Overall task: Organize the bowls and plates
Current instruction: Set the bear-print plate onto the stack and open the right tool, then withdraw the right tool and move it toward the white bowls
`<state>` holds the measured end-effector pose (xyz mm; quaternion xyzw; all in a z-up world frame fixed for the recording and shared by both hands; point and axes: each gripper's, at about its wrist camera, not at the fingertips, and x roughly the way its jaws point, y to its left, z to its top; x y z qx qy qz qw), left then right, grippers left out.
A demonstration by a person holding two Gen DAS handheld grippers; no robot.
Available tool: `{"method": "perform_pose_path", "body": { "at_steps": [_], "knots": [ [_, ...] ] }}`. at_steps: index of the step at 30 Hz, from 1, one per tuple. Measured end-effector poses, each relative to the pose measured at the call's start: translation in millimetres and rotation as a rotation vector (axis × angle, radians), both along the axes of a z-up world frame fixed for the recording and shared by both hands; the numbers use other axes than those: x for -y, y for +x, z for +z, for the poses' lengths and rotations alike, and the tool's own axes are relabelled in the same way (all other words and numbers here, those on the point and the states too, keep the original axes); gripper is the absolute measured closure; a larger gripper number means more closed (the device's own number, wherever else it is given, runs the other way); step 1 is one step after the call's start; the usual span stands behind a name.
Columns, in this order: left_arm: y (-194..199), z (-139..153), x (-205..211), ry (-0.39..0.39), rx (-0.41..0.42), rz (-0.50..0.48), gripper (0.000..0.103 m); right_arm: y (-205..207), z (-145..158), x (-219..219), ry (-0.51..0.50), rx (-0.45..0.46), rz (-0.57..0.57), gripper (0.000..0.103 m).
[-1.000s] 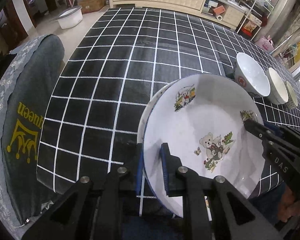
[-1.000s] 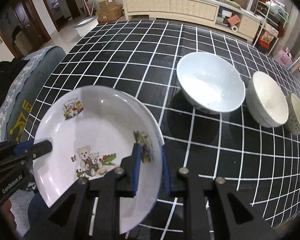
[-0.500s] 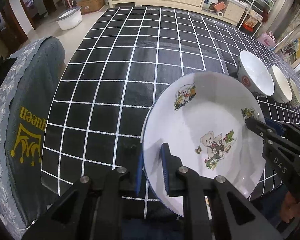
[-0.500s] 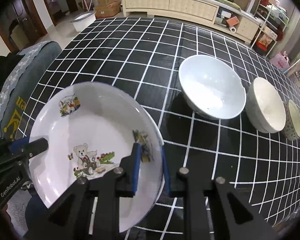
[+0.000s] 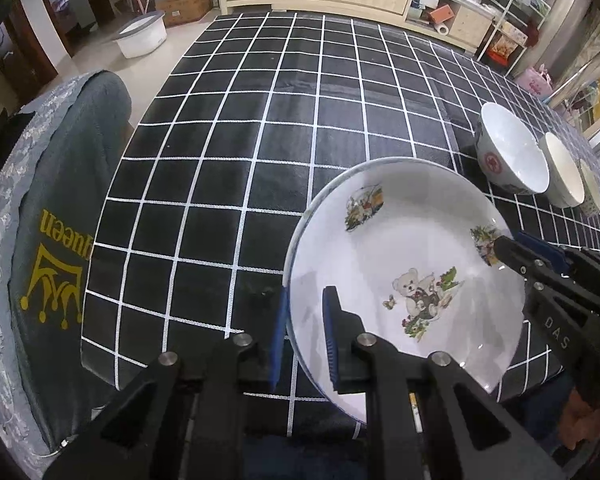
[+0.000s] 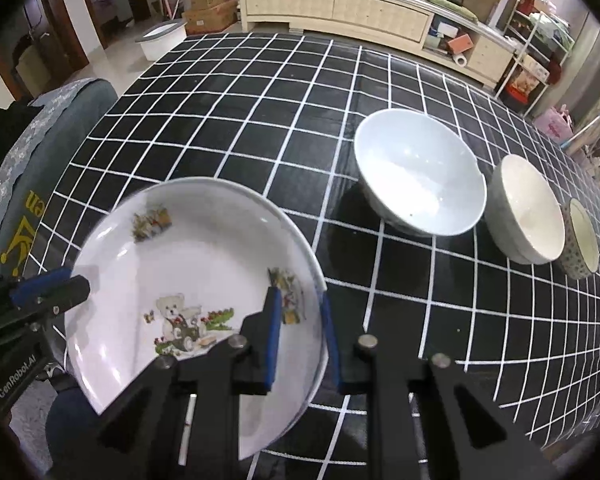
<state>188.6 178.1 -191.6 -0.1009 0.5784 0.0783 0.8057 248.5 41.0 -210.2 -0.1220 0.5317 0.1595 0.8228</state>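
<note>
A white deep plate [image 5: 404,256] with a teddy bear print hangs tilted over the near edge of the black checked table [image 5: 260,140]. My left gripper [image 5: 304,300] is shut on its left rim, one blue pad inside and one outside. My right gripper [image 6: 300,300] is shut on the opposite rim of the plate [image 6: 196,264]. Each gripper shows in the other's view, the right gripper [image 5: 512,244] and the left gripper [image 6: 66,284]. A large white bowl [image 6: 420,172], a cream bowl [image 6: 528,208] and a small speckled cup [image 6: 582,244] stand in a row to the right.
A chair with a grey cover and a yellow crown print [image 5: 60,264] stands close to the table's left edge. A long pale sideboard [image 6: 340,4] runs behind the table. A white tub [image 5: 140,36] sits on the floor at the far left.
Both grippers keep their hold on the plate. The views have shifted only slightly; the bowls have not moved.
</note>
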Motion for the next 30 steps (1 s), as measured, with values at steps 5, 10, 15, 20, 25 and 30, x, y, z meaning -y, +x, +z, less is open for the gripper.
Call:
{"method": "perform_pose_path", "body": {
  "at_steps": [5, 10, 15, 20, 25, 30],
  "knots": [
    [0.2, -0.2, 4.3, 0.021, 0.001, -0.004, 0.087, 1.4, -0.1, 1.4, 0.012, -0.003, -0.001, 0.078],
    [-3.7, 2.1, -1.0, -0.008, 0.013, 0.021, 0.087, 0.5, 0.6, 6.6, 0.038, -0.017, -0.004, 0.078],
    [-10.2, 13.6, -0.7, -0.022, 0.04, 0.027, 0.083, -3.2, 9.1, 13.6, 0.073, -0.008, 0.003, 0.068],
    [-15.1, 34.8, 11.8, -0.021, 0.08, 0.007, 0.076, -12.0, 26.8, 19.8, 0.091, 0.032, 0.008, 0.054],
    [-21.9, 57.6, 28.6, -0.028, 0.132, -0.02, 0.071, -21.8, 48.7, 32.5, 0.118, 0.065, 0.011, 0.043],
    [-25.3, 79.8, 47.7, -0.029, 0.173, -0.052, 0.067, -31.2, 72.7, 52.1, 0.117, 0.102, -0.006, 0.039]
  ]
}}
